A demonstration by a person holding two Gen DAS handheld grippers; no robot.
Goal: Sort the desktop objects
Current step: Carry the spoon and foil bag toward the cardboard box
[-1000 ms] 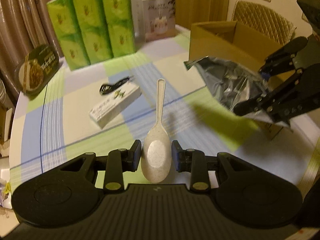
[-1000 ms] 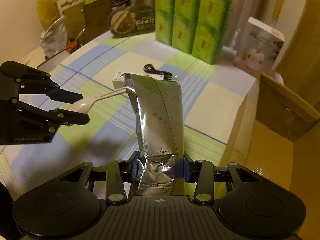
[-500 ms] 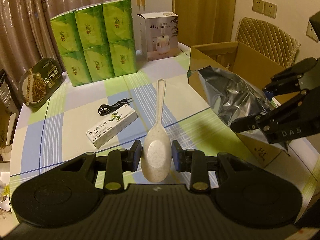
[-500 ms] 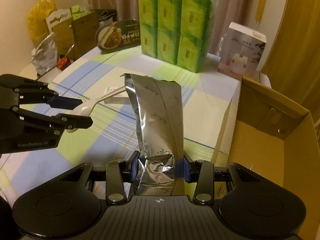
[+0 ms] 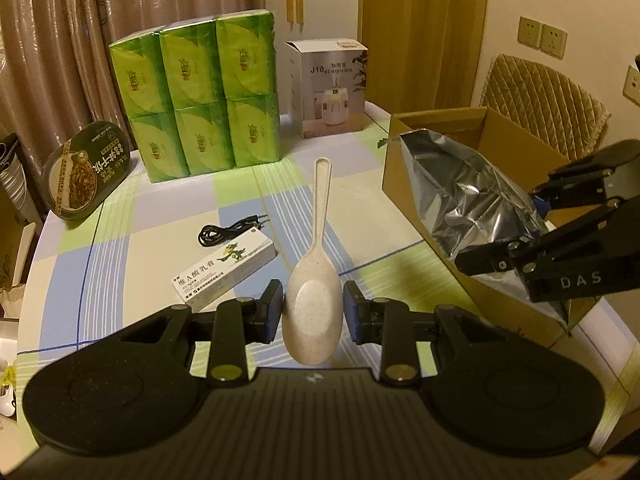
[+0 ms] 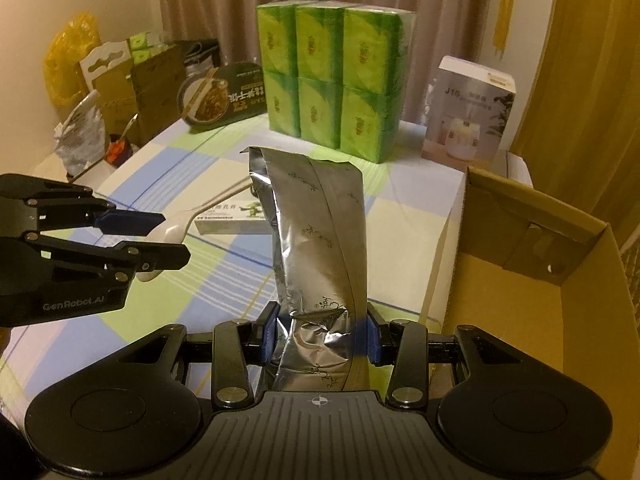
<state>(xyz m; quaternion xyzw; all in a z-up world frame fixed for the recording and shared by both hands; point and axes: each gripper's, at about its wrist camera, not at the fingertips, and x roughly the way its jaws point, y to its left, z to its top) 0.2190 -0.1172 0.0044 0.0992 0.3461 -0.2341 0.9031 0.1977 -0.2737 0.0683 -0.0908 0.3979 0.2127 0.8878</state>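
My left gripper (image 5: 312, 312) is shut on the bowl of a beige speckled spoon (image 5: 322, 200), whose handle points away over the table. It holds the spoon clear of the checked cloth. My right gripper (image 6: 322, 336) is shut on the lower end of a crinkled silver foil bag (image 6: 316, 232), which stands up from the jaws. In the left wrist view the right gripper (image 5: 498, 226) holds the foil bag (image 5: 460, 184) across the near corner of an open cardboard box (image 5: 440, 128). The right wrist view shows the left gripper (image 6: 172, 238) with the spoon (image 6: 224, 196) at the left.
A white medicine box (image 5: 224, 266) and a black cable (image 5: 228, 230) lie mid-table. At the back stand a green tissue pack (image 5: 196, 100), a humidifier box (image 5: 332, 88) and a noodle bowl (image 5: 86, 172). The cardboard box (image 6: 520, 280) fills the right side, and a padded chair (image 5: 540, 96) stands behind it.
My left gripper has lifted a little with the spoon and tilted up, so more of the back wall shows. The foil bag now hangs closer to the cardboard box. Both grips are unchanged.
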